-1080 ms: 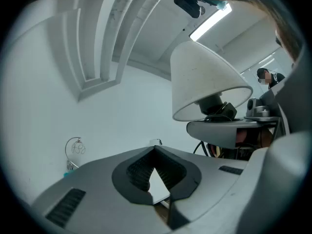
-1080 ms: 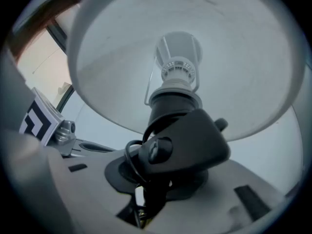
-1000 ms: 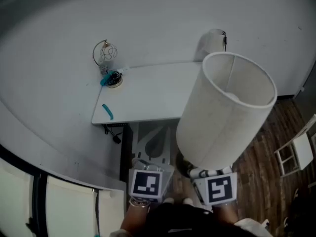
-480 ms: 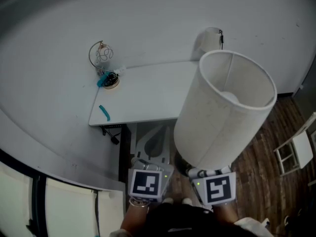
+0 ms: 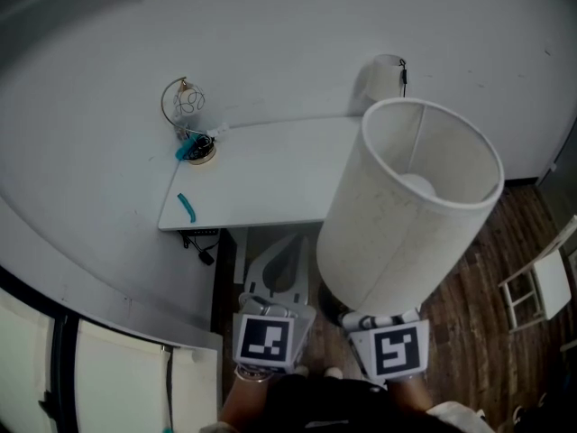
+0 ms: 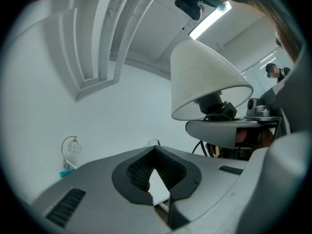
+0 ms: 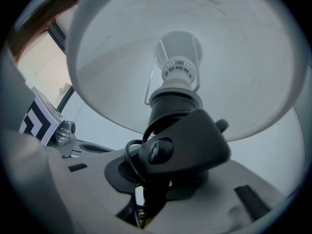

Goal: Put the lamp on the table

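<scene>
- Your right gripper (image 7: 155, 183) is clenched on the lamp (image 5: 407, 207). Its jaws close on the black lower body just under the switch knob (image 7: 161, 150). A loop of black cord (image 7: 130, 156) hangs beside the grip.
- The lamp is not on the table (image 5: 270, 174). You hold it in the air at your right side, above the wood floor (image 5: 487, 323), with its base at the gripper and close to your body.
- The lamp is tilted. Its white shade (image 6: 204, 79) leans up and away from you toward the table's right end, and in the head view it covers that end.
- The shade is a plain cylinder, open at the top. The bulb (image 7: 178, 48) shows inside it, seated in a black socket.
- Your left gripper (image 6: 155, 149) is closed and grasps nothing: its pad tips touch and no object sits between them. It points toward the table and sits beside the right gripper, to the left of the lamp and apart from it.
- The left marker cube (image 5: 264, 341) and the right marker cube (image 5: 392, 350) sit side by side at the bottom of the head view, short of the table's near edge.
- The table is white and stands against a pale wall (image 5: 315, 25).
- A wire-loop ornament (image 5: 185, 106) stands at the table's far left corner.
- A teal strip (image 5: 187, 207) lies near the table's left front edge, well apart from the lamp.
</scene>
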